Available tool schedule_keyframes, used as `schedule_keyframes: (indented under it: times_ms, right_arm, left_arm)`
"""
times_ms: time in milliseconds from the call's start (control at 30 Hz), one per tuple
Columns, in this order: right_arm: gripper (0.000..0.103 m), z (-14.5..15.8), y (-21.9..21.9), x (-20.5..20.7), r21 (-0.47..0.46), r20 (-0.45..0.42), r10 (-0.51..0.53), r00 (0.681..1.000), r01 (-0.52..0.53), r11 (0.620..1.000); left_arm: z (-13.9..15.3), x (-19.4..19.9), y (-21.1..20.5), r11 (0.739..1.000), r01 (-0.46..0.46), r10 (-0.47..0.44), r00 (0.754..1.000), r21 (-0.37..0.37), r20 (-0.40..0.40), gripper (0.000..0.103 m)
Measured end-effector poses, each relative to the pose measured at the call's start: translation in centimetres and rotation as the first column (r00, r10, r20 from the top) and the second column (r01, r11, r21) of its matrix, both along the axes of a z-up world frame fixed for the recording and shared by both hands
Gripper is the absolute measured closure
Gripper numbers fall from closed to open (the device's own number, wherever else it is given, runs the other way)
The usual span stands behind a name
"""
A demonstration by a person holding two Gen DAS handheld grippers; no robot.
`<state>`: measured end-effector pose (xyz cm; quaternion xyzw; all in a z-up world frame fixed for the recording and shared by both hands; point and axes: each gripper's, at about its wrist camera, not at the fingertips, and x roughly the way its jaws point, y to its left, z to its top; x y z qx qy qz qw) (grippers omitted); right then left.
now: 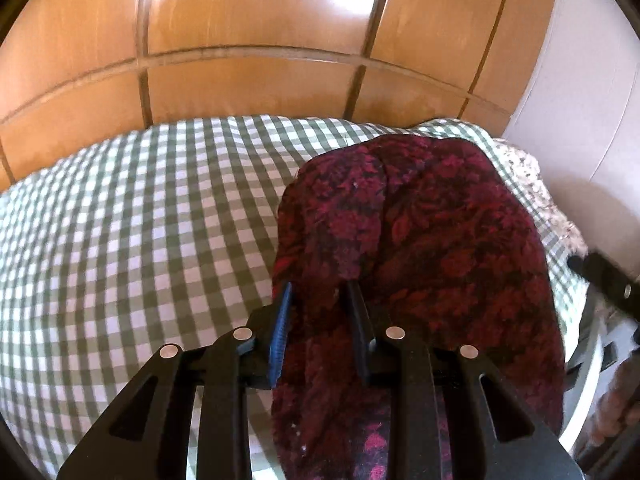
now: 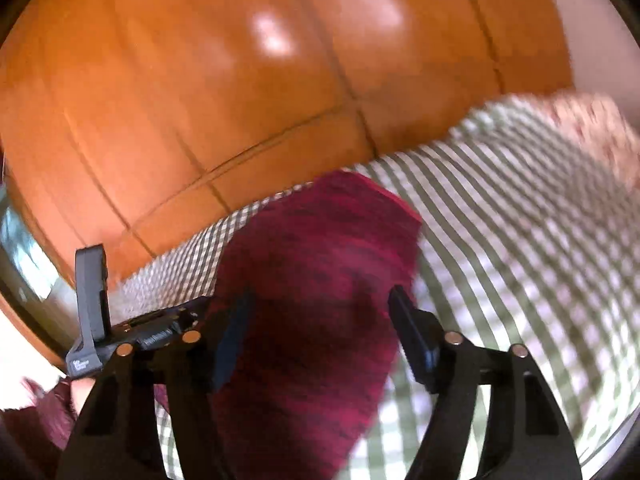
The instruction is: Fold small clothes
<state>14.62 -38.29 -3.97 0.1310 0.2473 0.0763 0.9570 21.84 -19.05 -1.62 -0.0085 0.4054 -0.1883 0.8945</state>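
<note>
While the wooden wardrobe point(image 1: 256, 40) fills the background, a dark red floral garment point(image 1: 420, 240) lies on the green checked bedcover point(image 1: 120, 220). Left gripper point(image 1: 320, 292) pinches a fold of it; right gripper point(image 2: 324, 300) straddles it half-open, pads not pressing.

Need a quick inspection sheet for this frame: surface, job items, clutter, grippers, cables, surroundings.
Surface: green-and-white checked cloth, wrinkled.
Job's things: dark red floral garment, bunched on the cloth.
Clutter: pale speckled fabric at the far right edge.
Grippers: left gripper pinching a fold of the garment; right gripper with jaws apart, garment between them, grip unclear through blur.
Cables: nothing seen.
Surroundings: wooden panelled doors behind; white wall to the right.
</note>
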Motion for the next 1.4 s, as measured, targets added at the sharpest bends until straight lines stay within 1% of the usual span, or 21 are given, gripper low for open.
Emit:
schedule_keyframes:
  times_ms: [33, 67, 100, 133, 167, 233, 300, 333, 367, 400, 433, 467, 500, 567, 667, 800, 867, 967, 1133, 1267, 1400]
  right_arm:
    - [0.046, -0.3, 1.4, 1.0, -0.062, -0.037, -0.006, 0.999, 0.003, 0.998]
    - [0.049, -1.0, 2.5, 2.0, -0.098, -0.09, -0.004, 0.996, -0.005, 0.995]
    - [0.049, -1.9, 3.5, 3.0, -0.142, -0.134, -0.024, 0.991, 0.005, 0.99]
    - [0.048, -3.0, 4.3, 4.3, -0.204, -0.153, -0.06, 0.986, 0.028, 0.979]
    - [0.048, -3.3, 4.6, 4.8, -0.219, -0.159, -0.073, 0.985, 0.037, 0.975]
    - [0.047, -3.0, 4.4, 5.0, -0.19, -0.16, -0.093, 0.983, 0.061, 0.98]
    - [0.042, -2.7, 4.5, 4.6, -0.184, -0.156, -0.108, 0.982, 0.079, 0.98]
    - [0.04, -2.6, 4.4, 4.3, -0.186, -0.152, -0.116, 0.982, 0.087, 0.979]
    - [0.036, -2.3, 4.7, 3.7, -0.189, -0.146, -0.126, 0.981, 0.098, 0.977]
    - [0.028, -1.8, 4.8, 3.1, -0.188, -0.139, -0.139, 0.98, 0.112, 0.976]
    - [0.023, -1.7, 4.6, 2.6, -0.177, -0.131, -0.151, 0.98, 0.127, 0.976]
    - [0.019, -1.0, 4.7, 1.9, -0.163, -0.123, -0.16, 0.979, 0.139, 0.977]
    - [0.018, -0.6, 4.7, 1.3, -0.152, -0.115, -0.168, 0.979, 0.15, 0.977]
    - [0.011, -0.1, 5.1, 0.0, -0.153, -0.101, -0.184, 0.978, 0.167, 0.974]
    - [0.01, -0.1, 5.3, -0.9, -0.172, -0.085, -0.222, 0.971, 0.205, 0.964]
    - [0.003, 0.0, 5.7, -2.9, -0.174, -0.053, -0.288, 0.956, 0.275, 0.946]
    - [0.002, 0.1, 6.2, -4.1, -0.175, -0.032, -0.309, 0.95, 0.299, 0.938]
    - [0.002, 0.0, 6.8, -5.7, -0.169, -0.013, -0.34, 0.94, 0.334, 0.927]
    - [0.002, -0.7, 8.3, -8.1, -0.212, 0.017, -0.369, 0.929, 0.365, 0.907]
    - [0.002, -1.0, 8.9, -9.4, -0.215, 0.053, -0.392, 0.919, 0.394, 0.894]
    - [0.002, -1.2, 9.2, -10.1, -0.207, 0.062, -0.411, 0.909, 0.415, 0.886]
  left_arm:
    - [0.1, -0.2, -0.1, 1.0, -0.01, 0.01, 1.0, 0.014, 0.001, 0.077]
    - [0.0, -0.4, 0.1, 1.0, -0.016, 0.016, 1.0, 0.025, -0.002, 0.077]
    - [-0.1, -0.3, -0.1, 0.999, -0.027, 0.027, 1.0, 0.045, -0.002, 0.077]
    - [-0.4, -0.1, -0.2, 0.997, -0.04, 0.04, 0.999, 0.065, 0.0, 0.077]
    - [-0.7, -0.1, 0.0, 0.997, -0.049, 0.049, 0.999, 0.067, -0.006, 0.075]
    - [-0.9, 0.5, 0.3, 0.996, -0.07, 0.071, 0.997, 0.046, -0.021, 0.07]
    - [-0.4, 0.3, 0.7, 0.996, -0.082, 0.082, 0.997, 0.043, -0.014, 0.058]
    - [-0.1, -0.1, 1.0, 0.996, -0.085, 0.085, 0.996, 0.037, -0.005, 0.056]
    - [0.2, -0.5, 1.1, 0.996, -0.087, 0.087, 0.996, 0.03, -0.002, 0.053]
    - [0.4, -0.9, 1.3, 0.996, -0.089, 0.089, 0.996, 0.021, 0.0, 0.05]
    - [0.7, -1.4, 1.6, 0.995, -0.098, 0.098, 0.995, 0.014, 0.01, 0.046]
    - [1.0, -1.8, 1.7, 0.994, -0.107, 0.107, 0.994, 0.011, 0.022, 0.038]
    - [1.3, -2.4, 1.9, 0.993, -0.116, 0.116, 0.992, 0.004, 0.039, 0.032]
    - [1.8, -3.3, 2.5, 0.992, -0.128, 0.128, 0.99, -0.01, 0.06, 0.028]
    - [2.3, -4.4, 2.9, 0.99, -0.141, 0.141, 0.987, -0.012, 0.071, 0.028]
    - [3.0, -5.7, 3.5, 0.987, -0.158, 0.156, 0.983, 0.008, 0.097, 0.023]
    - [3.3, -6.6, 3.8, 0.985, -0.173, 0.169, 0.978, 0.02, 0.121, 0.022]
    - [3.8, -7.9, 4.3, 0.981, -0.19, 0.185, 0.971, 0.023, 0.149, 0.014]
    - [4.4, -10.3, 5.0, 0.976, -0.216, 0.208, 0.96, 0.025, 0.19, 0.012]
    - [4.6, -11.7, 5.4, 0.972, -0.232, 0.221, 0.953, 0.029, 0.208, 0.011]
    - [4.5, -12.6, 5.7, 0.968, -0.248, 0.236, 0.949, 0.029, 0.211, 0.008]
